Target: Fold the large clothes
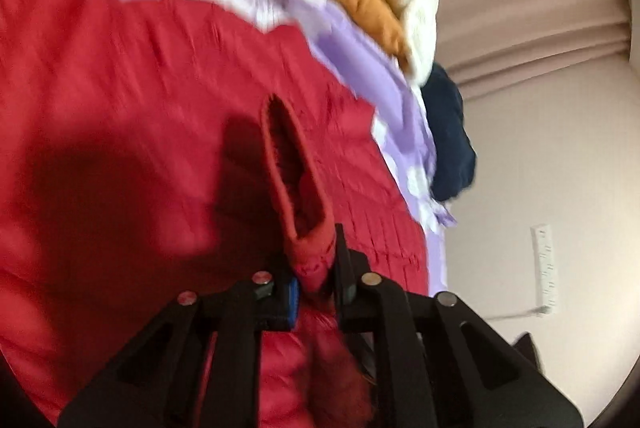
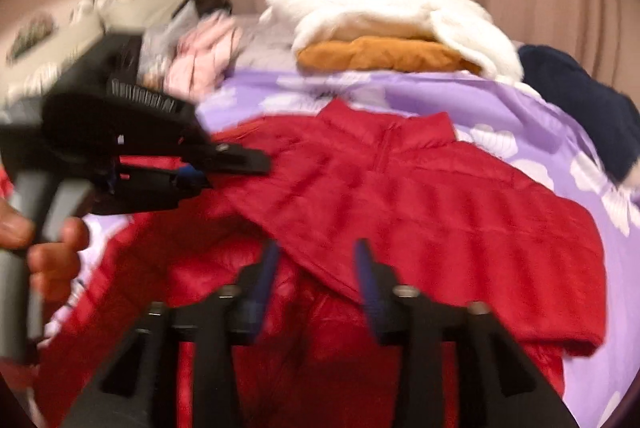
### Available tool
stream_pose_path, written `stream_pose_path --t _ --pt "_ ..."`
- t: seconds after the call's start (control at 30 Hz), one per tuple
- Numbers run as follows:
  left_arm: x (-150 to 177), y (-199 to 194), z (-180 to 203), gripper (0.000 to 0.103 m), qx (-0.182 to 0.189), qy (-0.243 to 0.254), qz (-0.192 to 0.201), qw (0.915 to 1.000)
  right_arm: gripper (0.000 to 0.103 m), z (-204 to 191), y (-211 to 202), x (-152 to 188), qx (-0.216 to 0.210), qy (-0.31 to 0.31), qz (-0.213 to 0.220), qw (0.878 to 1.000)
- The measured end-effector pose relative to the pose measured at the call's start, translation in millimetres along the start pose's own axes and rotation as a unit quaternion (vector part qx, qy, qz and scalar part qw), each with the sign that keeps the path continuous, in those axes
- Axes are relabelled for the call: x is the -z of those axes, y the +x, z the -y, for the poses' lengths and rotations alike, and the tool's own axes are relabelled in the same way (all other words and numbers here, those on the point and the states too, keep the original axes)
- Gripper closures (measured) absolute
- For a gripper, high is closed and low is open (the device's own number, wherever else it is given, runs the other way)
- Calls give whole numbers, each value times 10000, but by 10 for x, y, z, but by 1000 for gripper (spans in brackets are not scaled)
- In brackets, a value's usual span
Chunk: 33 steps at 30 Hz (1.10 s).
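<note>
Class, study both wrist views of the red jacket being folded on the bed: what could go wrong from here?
1. The left gripper pinches only a small bunch of the red jacket; it may slip out.
2. The right gripper is open, so the folded sleeve could spring back.

One red jacket (image 2: 400, 195), one white garment (image 2: 384, 7), one orange garment (image 2: 380, 55), two tools (image 2: 316, 268).
</note>
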<state>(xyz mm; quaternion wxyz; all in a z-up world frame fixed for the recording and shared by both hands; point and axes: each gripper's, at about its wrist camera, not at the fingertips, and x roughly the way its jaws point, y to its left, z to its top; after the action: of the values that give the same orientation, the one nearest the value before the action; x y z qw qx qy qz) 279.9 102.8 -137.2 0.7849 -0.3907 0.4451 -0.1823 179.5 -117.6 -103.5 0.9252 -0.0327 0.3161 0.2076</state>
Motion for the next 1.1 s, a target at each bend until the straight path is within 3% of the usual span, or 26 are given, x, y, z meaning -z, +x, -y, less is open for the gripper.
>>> stream_pose_path --t 0.13,0.37,0.47,0.53,0.57,0.67,0.73,0.9,1.0,1.1 --pt "-179 -85 -74 92 -135 86 188 9997 51 368 -201 -61 53 675 292 9973" --pt "-482 156 35 92 -563 530 119 9969 51 864 -168 13 617 1391 187 9882" --pt "-479 282 -80 82 -864 411 -20 9954 51 951 16 75 926 1365 -167 9862" --pt "-443 351 -233 60 -1246 276 -97 9918 51 996 146 145 1014 1417 -419 9838" --pt "-434 361 -293 57 -1363 208 -126 9904 51 1013 205 187 1063 1449 -552 9822" --pt "-386 242 -418 52 -1289 30 -55 9916 51 1033 231 260 1097 1478 -674 9806" --pt "-336 98 -408 30 -1229 59 19 9924 51 1018 263 234 1173 1344 -780 9809" --pt "-120 -404 -343 25 -970 149 356 9945 51 987 214 159 1321 1141 -939 9802" --pt "105 -699 -319 20 -780 110 508 9956 51 959 25 129 1247 1286 -744 9810" --pt "329 -910 -304 12 -859 77 625 9943 51 860 -228 158 1143 1448 -526 9814"
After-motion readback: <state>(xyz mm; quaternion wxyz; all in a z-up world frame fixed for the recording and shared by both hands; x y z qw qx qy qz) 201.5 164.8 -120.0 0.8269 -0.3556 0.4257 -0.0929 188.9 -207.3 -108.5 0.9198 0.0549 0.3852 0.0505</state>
